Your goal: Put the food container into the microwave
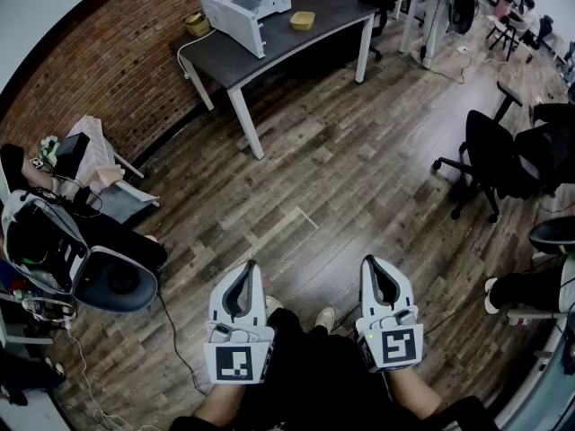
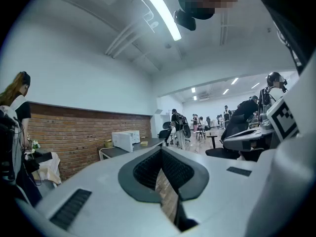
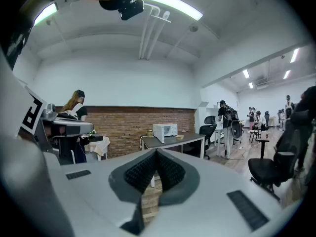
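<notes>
the left gripper [image 1: 249,266] and right gripper [image 1: 370,261] are held level over a wood plank floor [image 1: 341,169], well apart from the work. each has its fingers pressed together at the tips, with nothing between them. far ahead a dark table [image 1: 269,50] on white legs stands along a brick wall [image 1: 108,70]. a white microwave [image 1: 248,2] sits on it. the yellow container [image 1: 302,20] lies on the tabletop just beside the microwave, outside it. black chairs [image 1: 490,155] stand at the right.
</notes>
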The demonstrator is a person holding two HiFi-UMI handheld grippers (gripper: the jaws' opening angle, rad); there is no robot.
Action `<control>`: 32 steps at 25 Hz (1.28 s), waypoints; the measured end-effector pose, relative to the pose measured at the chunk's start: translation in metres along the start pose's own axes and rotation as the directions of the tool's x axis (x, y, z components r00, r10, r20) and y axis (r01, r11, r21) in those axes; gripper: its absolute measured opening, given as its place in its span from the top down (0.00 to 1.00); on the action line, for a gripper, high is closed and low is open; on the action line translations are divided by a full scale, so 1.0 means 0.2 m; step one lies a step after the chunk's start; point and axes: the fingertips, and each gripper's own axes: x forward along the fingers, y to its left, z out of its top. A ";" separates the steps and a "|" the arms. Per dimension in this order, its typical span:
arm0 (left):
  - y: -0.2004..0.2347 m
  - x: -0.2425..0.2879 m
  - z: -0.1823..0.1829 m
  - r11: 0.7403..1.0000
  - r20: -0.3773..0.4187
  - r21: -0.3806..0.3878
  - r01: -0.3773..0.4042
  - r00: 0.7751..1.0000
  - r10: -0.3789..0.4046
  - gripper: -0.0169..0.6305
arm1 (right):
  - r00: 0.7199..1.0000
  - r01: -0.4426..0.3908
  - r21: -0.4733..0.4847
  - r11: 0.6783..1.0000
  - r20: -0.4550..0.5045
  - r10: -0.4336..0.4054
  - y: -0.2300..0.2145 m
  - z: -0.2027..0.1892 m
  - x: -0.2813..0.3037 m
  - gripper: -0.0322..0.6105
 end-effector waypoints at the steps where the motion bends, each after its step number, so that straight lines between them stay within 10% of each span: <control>1: -0.02 0.01 0.01 1.000 0.001 -0.016 -0.004 1.000 0.005 0.98 | 1.000 0.002 -0.002 1.000 -0.019 -0.002 -0.01 -0.01 0.00 0.85; 14: -0.09 0.04 0.06 0.999 0.033 -0.036 0.001 0.999 0.000 0.98 | 1.000 -0.003 0.018 1.000 0.027 0.002 -0.06 0.03 -0.02 0.85; 32: -0.18 0.01 0.07 0.999 0.012 0.031 -0.026 1.000 0.026 0.98 | 0.997 -0.057 -0.194 0.979 0.043 0.066 -0.01 -0.06 -0.02 0.85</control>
